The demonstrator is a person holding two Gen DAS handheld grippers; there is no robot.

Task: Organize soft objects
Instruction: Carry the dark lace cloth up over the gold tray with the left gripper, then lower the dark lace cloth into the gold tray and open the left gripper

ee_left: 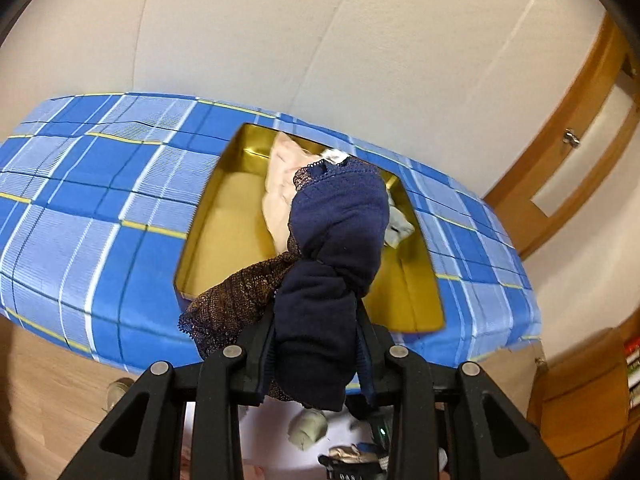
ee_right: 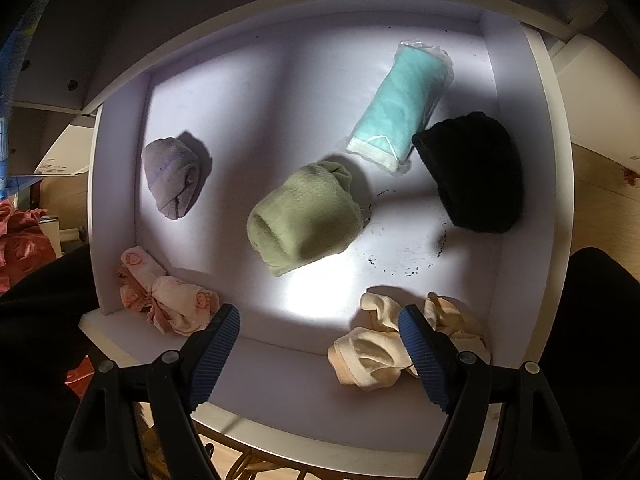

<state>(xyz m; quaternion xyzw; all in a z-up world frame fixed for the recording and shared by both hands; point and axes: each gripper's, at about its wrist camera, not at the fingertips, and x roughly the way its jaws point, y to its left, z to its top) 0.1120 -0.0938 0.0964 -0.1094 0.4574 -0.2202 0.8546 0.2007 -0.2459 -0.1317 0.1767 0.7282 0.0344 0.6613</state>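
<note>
The navy lace garment (ee_left: 336, 248) is clamped in the left gripper (ee_left: 316, 344) fingers, above the gold tin (ee_left: 208, 216) on the plaid bed (ee_left: 80, 200). The right gripper (ee_right: 318, 344) fingers stand wide and empty over the white drawer (ee_right: 116, 200) of rolled socks. No writing is readable.

Your left wrist view is evenly lit and soft, with slight motion blur on the plaid cloth (ee_left: 100, 184) and wall (ee_left: 280, 40). Fisheye bends the door frame (ee_left: 568, 128), and the corners go black. Your right wrist view is dim outside, with a harsh glare patch on the drawer floor (ee_right: 312, 300), hard shadows beside the bundles and heavy vignetting.
</note>
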